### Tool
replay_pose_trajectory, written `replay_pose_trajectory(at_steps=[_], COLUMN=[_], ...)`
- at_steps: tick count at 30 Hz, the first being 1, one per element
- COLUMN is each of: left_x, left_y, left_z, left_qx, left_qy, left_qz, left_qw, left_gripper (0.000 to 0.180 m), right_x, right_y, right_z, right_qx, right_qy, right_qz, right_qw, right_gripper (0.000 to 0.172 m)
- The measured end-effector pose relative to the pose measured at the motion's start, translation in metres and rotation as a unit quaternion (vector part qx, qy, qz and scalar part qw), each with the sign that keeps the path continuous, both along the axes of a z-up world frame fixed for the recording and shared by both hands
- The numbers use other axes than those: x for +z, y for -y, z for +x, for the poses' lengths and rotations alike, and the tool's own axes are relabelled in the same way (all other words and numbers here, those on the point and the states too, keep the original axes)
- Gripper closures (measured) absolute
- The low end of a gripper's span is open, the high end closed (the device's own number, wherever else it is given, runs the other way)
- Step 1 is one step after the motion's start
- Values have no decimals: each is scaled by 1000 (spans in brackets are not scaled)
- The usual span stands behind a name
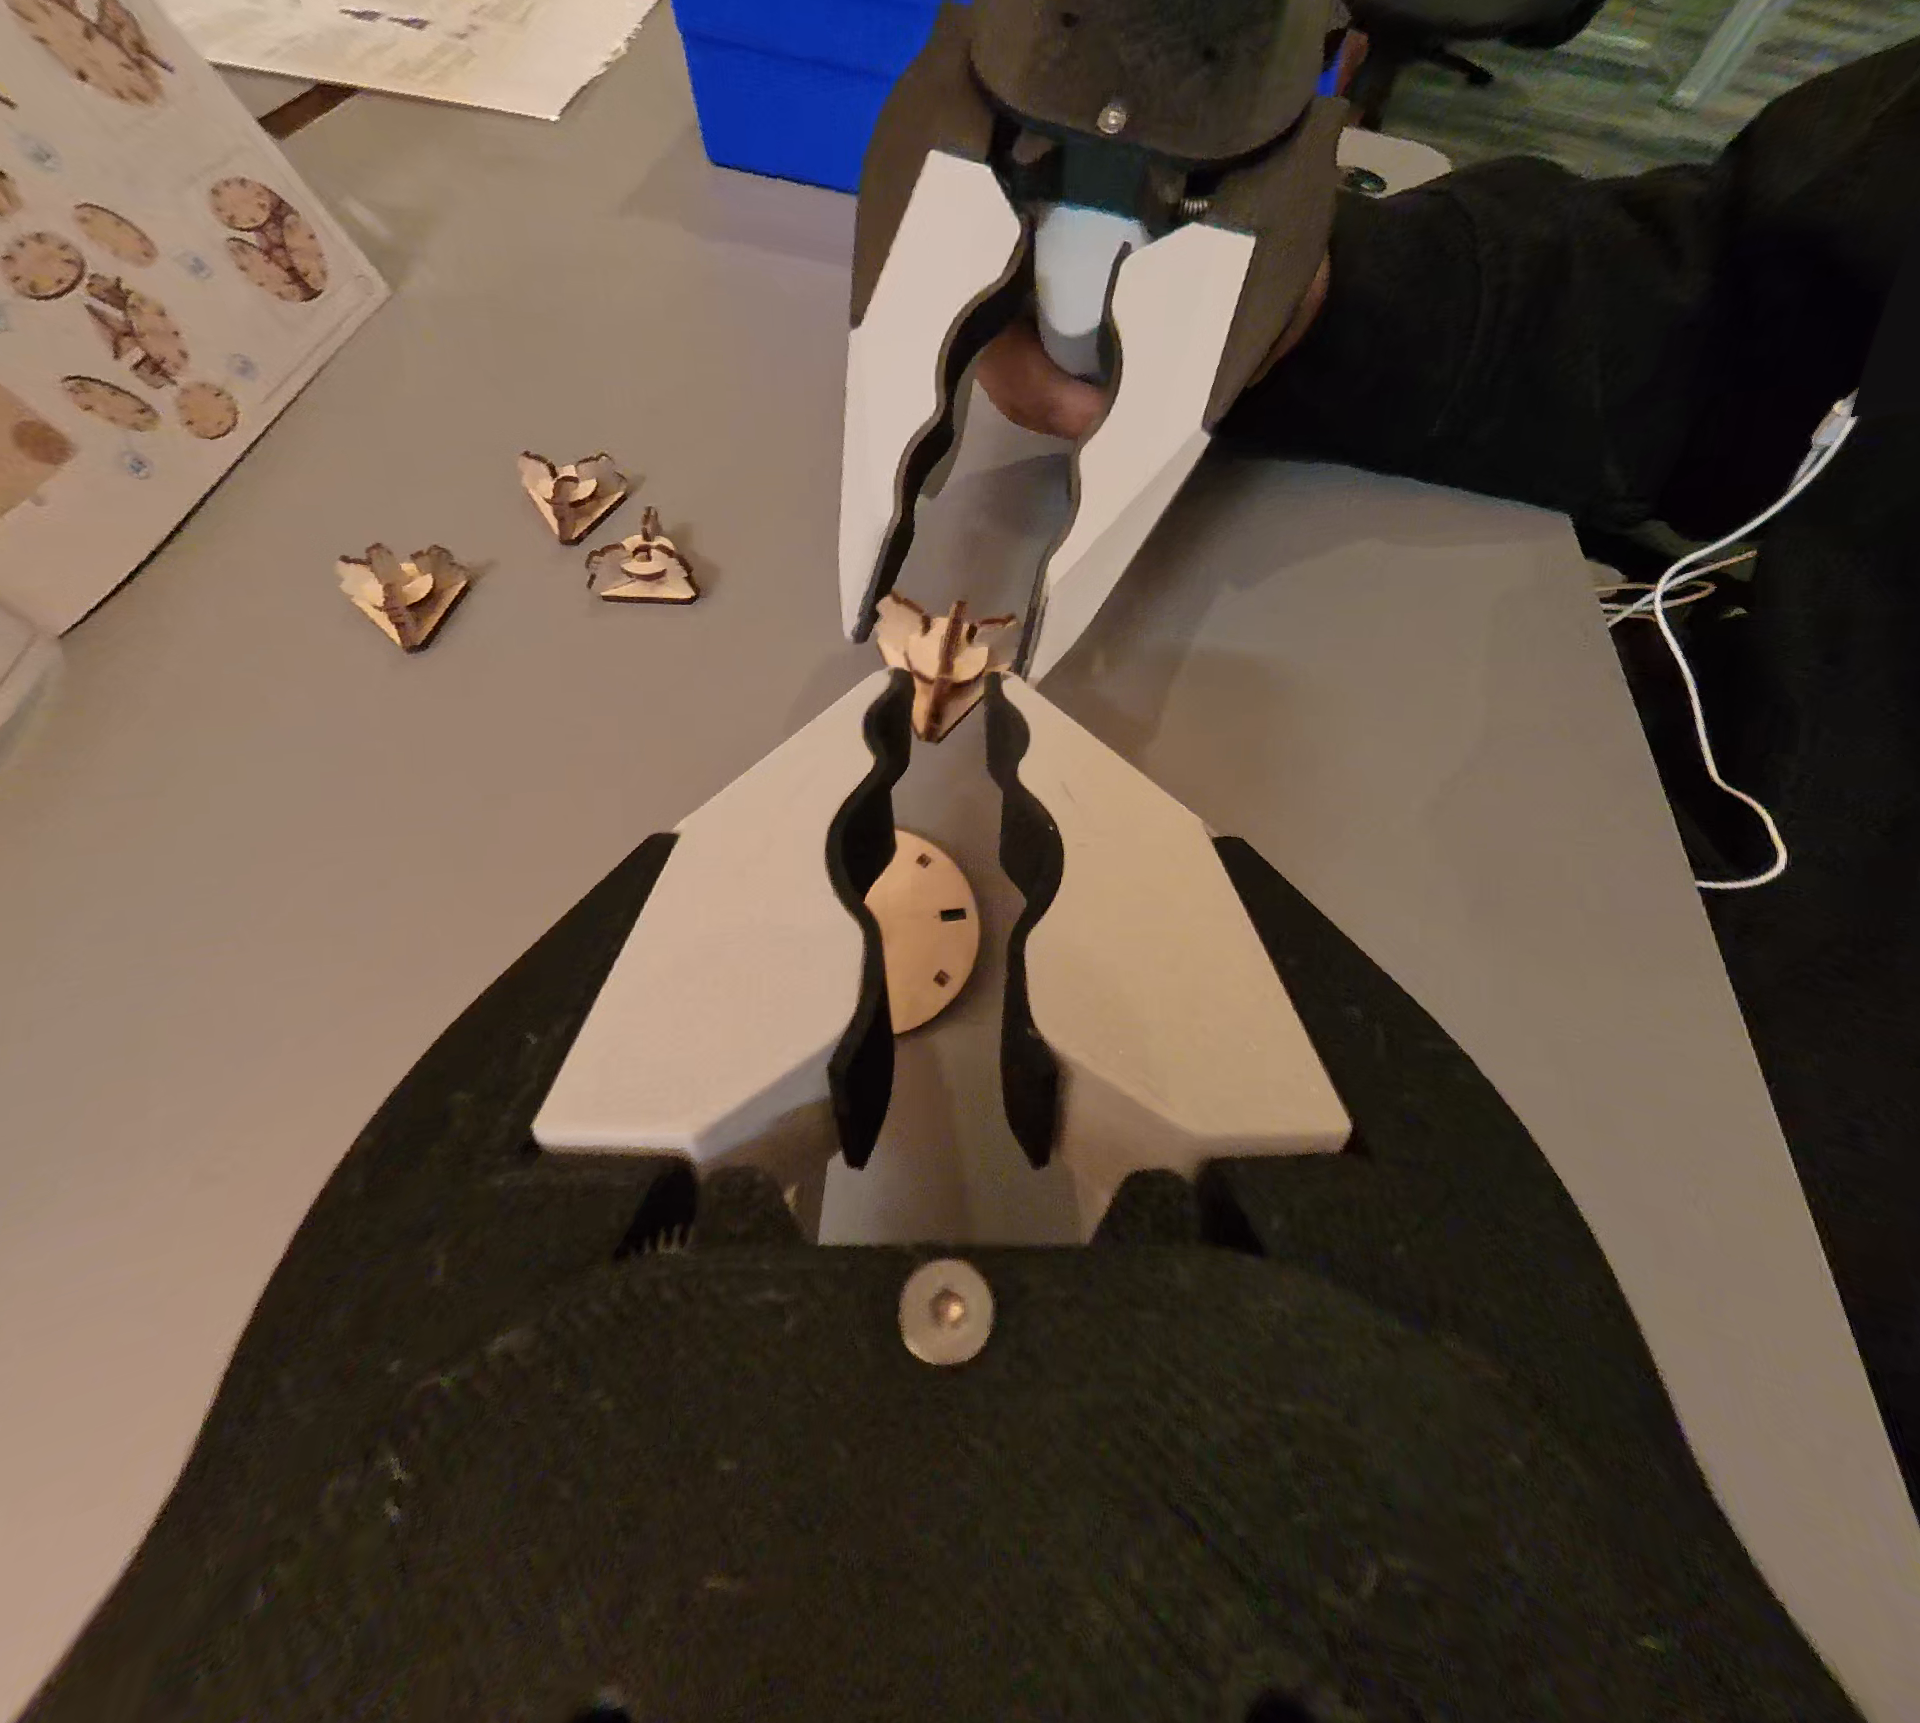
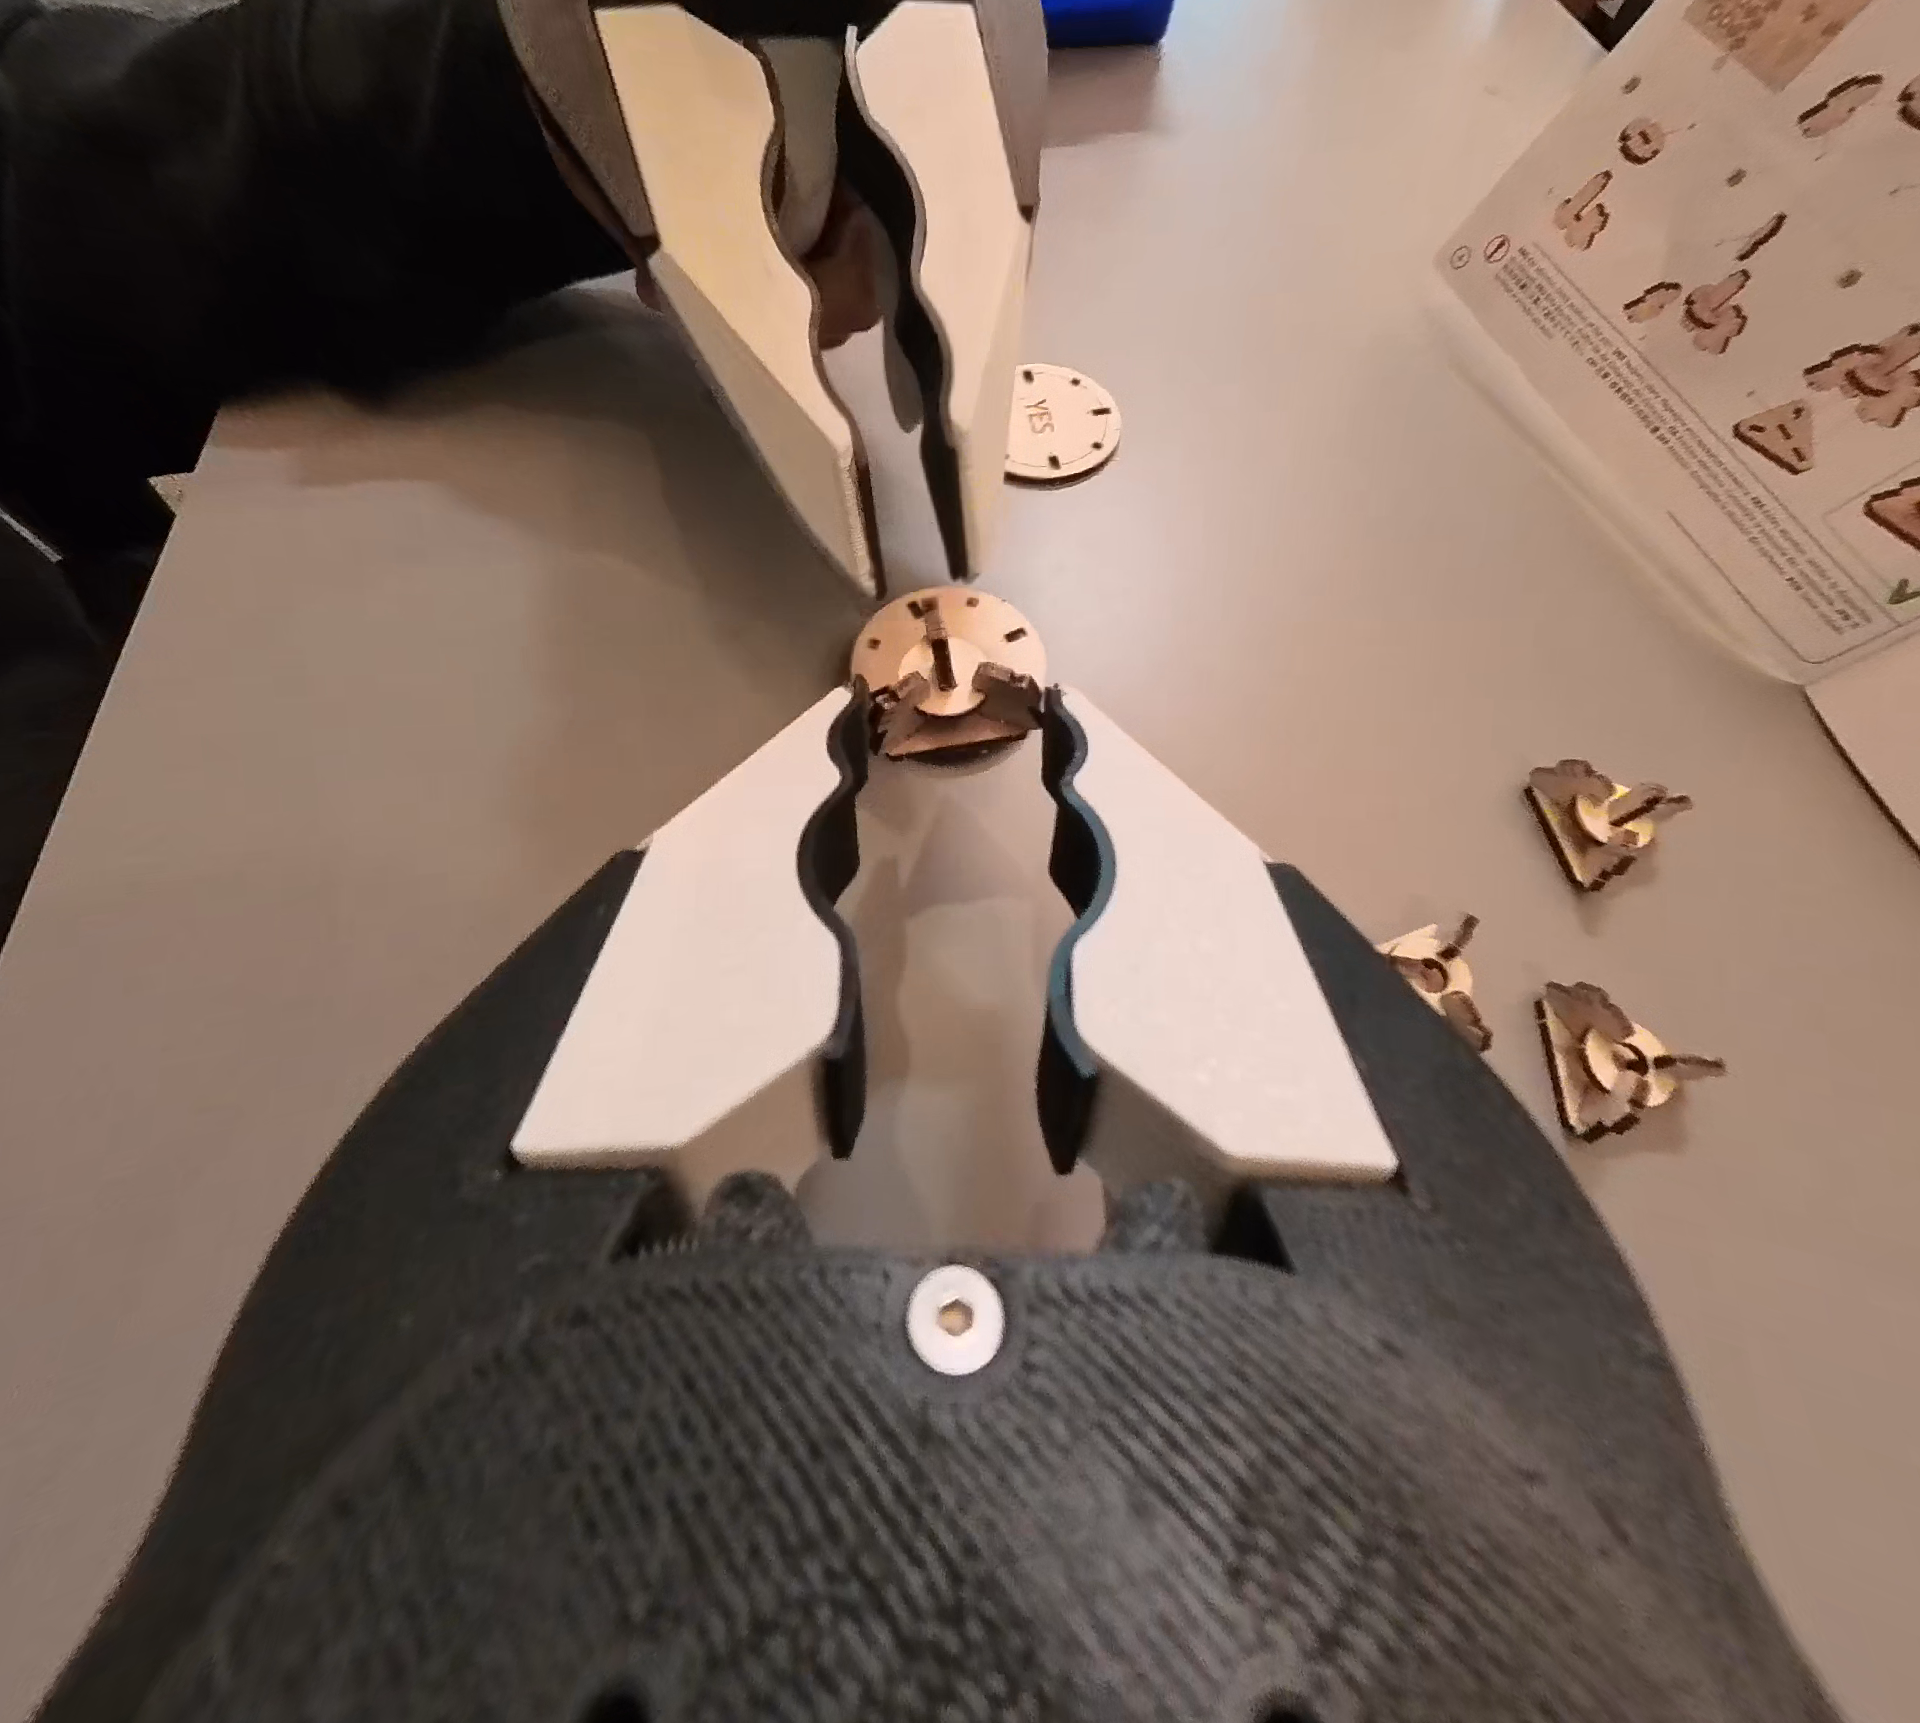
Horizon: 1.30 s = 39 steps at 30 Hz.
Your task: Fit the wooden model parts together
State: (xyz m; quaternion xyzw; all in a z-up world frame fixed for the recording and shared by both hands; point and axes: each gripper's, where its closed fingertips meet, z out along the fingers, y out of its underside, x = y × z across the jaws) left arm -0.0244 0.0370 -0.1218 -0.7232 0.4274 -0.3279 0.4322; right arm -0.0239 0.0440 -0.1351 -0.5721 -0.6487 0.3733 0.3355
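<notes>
Soft, dimmish indoor light — faint shadows on the table (image 1: pixel 1351 738), wide-angle edge bending, background perhaps slightly blurred.

The right gripper (image 2: pixel 956 717) clamps a small triangular wooden assembly (image 2: pixel 951 723) between its fingertips, over a round slotted wooden disc (image 2: pixel 951 629) on the grey table (image 2: pixel 416 686). The left gripper (image 2: pixel 920 577) points at the disc's far edge, fingers slightly apart. Another wooden disc (image 2: pixel 1065 426) lies beyond; three similar wooden assemblies (image 2: pixel 1595 821) lie right, near a printed instruction sheet (image 2: pixel 1714 323).
</notes>
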Motion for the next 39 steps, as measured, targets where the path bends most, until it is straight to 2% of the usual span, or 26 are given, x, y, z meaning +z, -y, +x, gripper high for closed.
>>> replay_pose_trajectory(at_steps=[6, 10, 16, 19, 21, 25, 30, 33, 39], left_x=[-12, -8, 25, 40, 42, 35, 38, 30, 35], left_y=[-1, 2, 1, 5, 14, 31, 45, 52, 60], left_z=[2, 5, 1, -2, -2, -5, -5, -1, 1], left_qx=[5, -6, -19, -46, -86, -138, -186, -198, -220], left_qy=[-34, -15, 126, 203, 228, 215, 231, 208, 210], left_qz=[0, -4, -55, -105, -154, -199, -239, -251, -251], left_qw=[999, 1000, 990, 972, 958, 946, 925, 924, 919], left_gripper=[177, 179, 180, 180, 180, 180, 180, 180, 180], right_x=[2, 11, 40, 56, 61, 67, 62, 59, 52], right_y=[2, 3, -2, 3, 11, 27, 49, 58, 62], right_z=[0, 0, 3, 5, 7, 8, 4, 2, 0], right_qx=[2, 8, -3, 11, 30, 57, 95, 109, 118], right_qy=[-5, -28, -101, -148, -166, -173, -158, -155, -139], right_qz=[3, -5, 67, 121, 166, 236, 272, 283, 293], right_qw=[1000, 1000, 993, 982, 972, 955, 944, 940, 939], right_gripper=[140, 140, 127, 125, 130, 135, 147, 153, 156])
